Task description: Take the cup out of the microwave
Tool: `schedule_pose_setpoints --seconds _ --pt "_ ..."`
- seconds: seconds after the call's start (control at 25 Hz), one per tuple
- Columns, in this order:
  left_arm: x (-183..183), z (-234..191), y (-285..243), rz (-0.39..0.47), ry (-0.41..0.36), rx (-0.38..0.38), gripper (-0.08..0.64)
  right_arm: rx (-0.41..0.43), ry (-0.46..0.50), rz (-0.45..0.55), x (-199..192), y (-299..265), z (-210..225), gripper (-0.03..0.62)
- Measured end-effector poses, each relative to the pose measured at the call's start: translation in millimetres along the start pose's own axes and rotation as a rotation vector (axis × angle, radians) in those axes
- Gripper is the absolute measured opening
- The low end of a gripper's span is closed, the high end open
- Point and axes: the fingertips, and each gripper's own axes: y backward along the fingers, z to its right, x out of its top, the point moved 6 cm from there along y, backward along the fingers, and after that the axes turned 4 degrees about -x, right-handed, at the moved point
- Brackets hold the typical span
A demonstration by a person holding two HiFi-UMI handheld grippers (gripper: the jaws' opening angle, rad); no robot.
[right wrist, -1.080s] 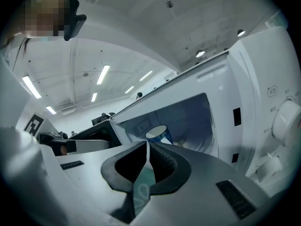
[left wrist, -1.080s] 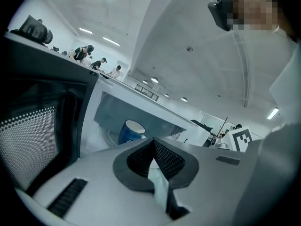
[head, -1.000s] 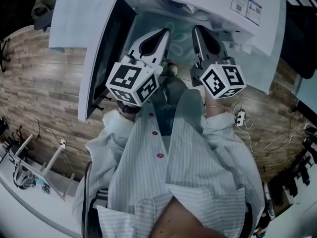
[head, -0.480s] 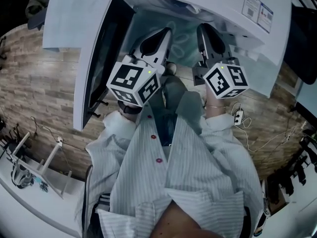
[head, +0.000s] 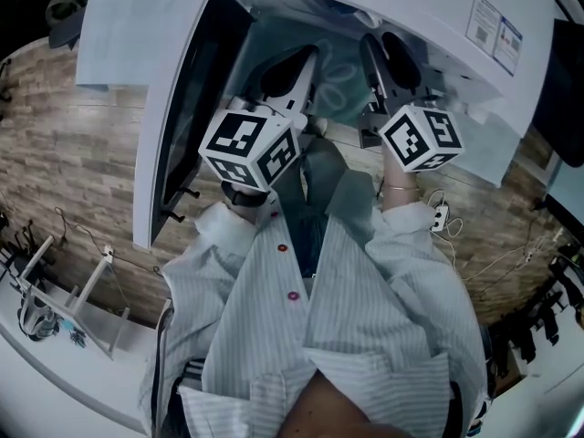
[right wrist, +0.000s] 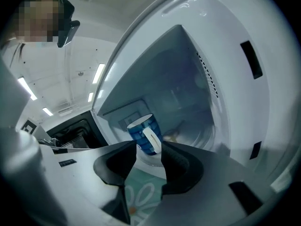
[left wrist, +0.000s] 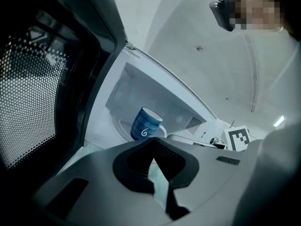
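The right gripper point(right wrist: 149, 150) is lining up on the blue cup point(right wrist: 142, 132), which is standing inside the open microwave point(right wrist: 188, 74). Its jaws have just been opening, with nothing between them yet. The left gripper point(left wrist: 153, 160) is hanging closed and empty. The next move, likely: reaching in and closing on the cup.

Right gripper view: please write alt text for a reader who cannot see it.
A blue cup with a white handle stands inside the open microwave, straight beyond the right gripper. Its jaws have just been opening, with nothing between them.
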Motion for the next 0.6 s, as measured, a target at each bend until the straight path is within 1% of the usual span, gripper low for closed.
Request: schedule_pose_setpoints --seconds 0.2,0.32,0.6 --pt "-4 -3 -3 -0.004 0.013 0.001 0.008 0.008 0.025 -0.016 -4 -14 2 0.181" --pt "-8 -4 -4 -0.009 0.022 -0.002 0.008 -0.001 0.049 -0.027 -7 -20 3 0.186" --pt "-10 -12 -4 -0.018 0.029 0.007 0.008 -0.019 0.054 -0.041 -9 -34 6 0.186"
